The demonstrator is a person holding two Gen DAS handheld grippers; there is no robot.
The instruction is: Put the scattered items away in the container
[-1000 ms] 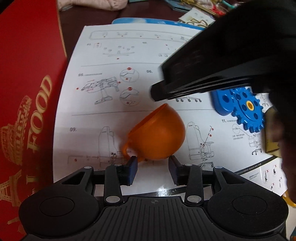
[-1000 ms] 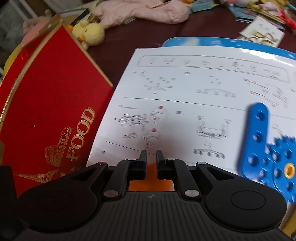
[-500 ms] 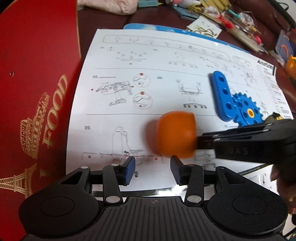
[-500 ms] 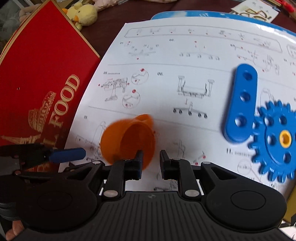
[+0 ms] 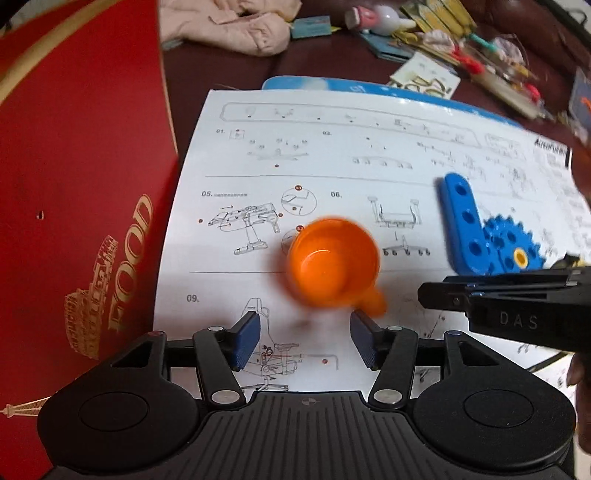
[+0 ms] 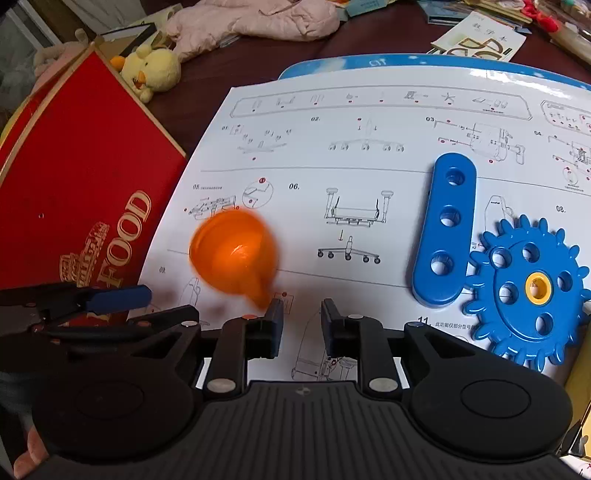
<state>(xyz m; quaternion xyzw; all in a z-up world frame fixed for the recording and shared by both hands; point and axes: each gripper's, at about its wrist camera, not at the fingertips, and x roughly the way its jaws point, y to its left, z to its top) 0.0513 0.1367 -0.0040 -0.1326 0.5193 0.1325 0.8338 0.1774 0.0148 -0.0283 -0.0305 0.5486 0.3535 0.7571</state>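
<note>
Fingers of the left gripper (image 5: 303, 341) stand wide apart, empty; the orange toy cup (image 5: 334, 263) lies blurred just ahead at twelve o'clock on the instruction sheet (image 5: 369, 147), handle toward it. The right gripper (image 6: 302, 328), narrowly parted and empty, has it at eleven o'clock. Farther off lies the red box (image 5: 85, 192).

A dark brown table (image 6: 236, 70) fills the scene; far off lie pale pink cloth (image 6: 255, 18) and paper clutter (image 5: 461, 48).
</note>
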